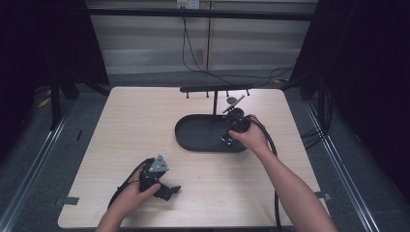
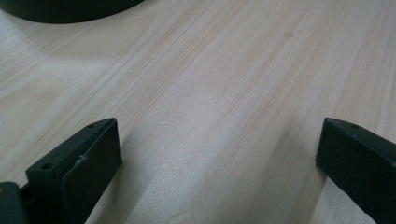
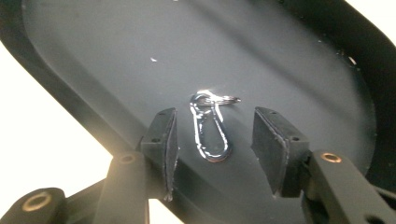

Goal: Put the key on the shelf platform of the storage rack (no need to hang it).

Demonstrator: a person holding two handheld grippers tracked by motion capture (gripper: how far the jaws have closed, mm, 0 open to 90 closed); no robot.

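Note:
A small silver carabiner clip with a key ring (image 3: 211, 128) lies flat on the floor of a black oval tray (image 3: 116, 56). My right gripper (image 3: 215, 144) stands open over it, one pad on each side of the clip and neither touching it. In the high view this right gripper (image 1: 227, 137) reaches into the right end of the tray (image 1: 198, 133). My left gripper (image 1: 171, 190) rests low near the table's front left, held in a hand. Its jaws (image 2: 219, 158) are wide open over bare wood with nothing between them.
Behind the tray stands a black rack with a crossbar and short pegs (image 1: 215, 89). A corner of the tray (image 2: 65, 9) is seen at the top left of the left gripper view. The light wooden table (image 1: 140, 121) has bare room left of the tray.

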